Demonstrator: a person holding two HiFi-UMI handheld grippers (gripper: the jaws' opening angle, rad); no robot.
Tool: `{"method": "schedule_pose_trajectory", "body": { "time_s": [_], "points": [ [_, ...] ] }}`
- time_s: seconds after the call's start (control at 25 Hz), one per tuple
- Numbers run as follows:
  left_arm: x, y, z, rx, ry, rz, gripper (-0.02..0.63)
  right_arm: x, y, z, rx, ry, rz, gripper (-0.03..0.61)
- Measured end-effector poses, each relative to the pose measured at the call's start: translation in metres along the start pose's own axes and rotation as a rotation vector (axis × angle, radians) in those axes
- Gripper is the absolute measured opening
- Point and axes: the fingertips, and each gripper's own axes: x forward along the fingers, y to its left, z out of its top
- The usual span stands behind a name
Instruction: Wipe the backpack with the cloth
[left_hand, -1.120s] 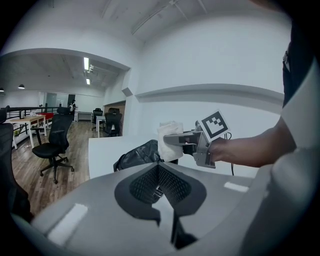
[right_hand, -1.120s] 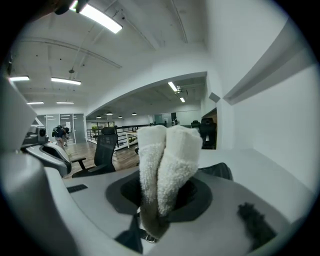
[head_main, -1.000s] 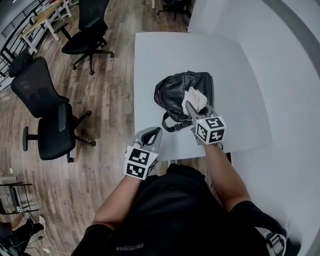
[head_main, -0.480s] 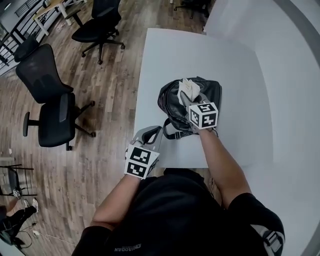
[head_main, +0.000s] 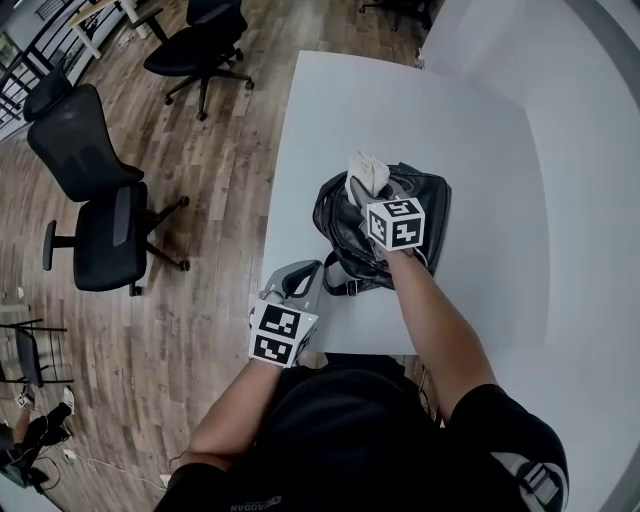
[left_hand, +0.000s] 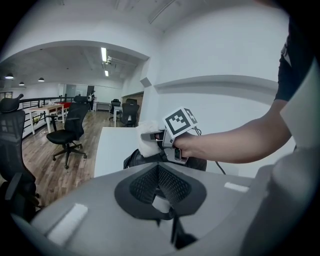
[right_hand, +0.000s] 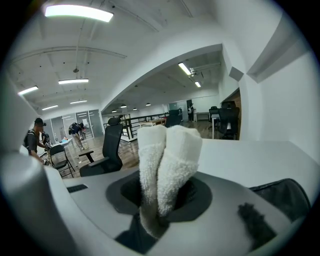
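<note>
Left gripper (head_main: 297, 281): at the near-left corner of the white table (head_main: 330, 110), jaws pressed together, empty. Black glossy backpack (head_main: 338, 224) lies mid-table, creased. Right gripper (head_main: 368, 188) pinches a folded white terry cloth (head_main: 364, 170) over the backpack's far edge.

A white cloth (head_main: 366, 172) is held at the tip of the right gripper (head_main: 368, 192) against the far-left end of a black backpack (head_main: 432, 205) laid on a white table (head_main: 330, 110), while the left gripper (head_main: 298, 278) is held apart at the table's near-left edge.
</note>
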Motion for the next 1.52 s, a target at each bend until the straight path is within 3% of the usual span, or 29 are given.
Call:
{"method": "schedule_pose_trajectory", "body": {
  "time_s": [0.6, 1.52],
  "points": [
    [0.019, -0.003, -0.001, -0.009, 0.017, -0.016, 0.005, 0.017, -0.014, -0.005, -0.01, 0.023, 0.011, 0.107],
    [0.025, -0.018, 0.006, 0.036, 0.019, -0.071, 0.005, -0.019, -0.058, 0.007, -0.003, -0.006, -0.113, 0.107]
  ]
}}
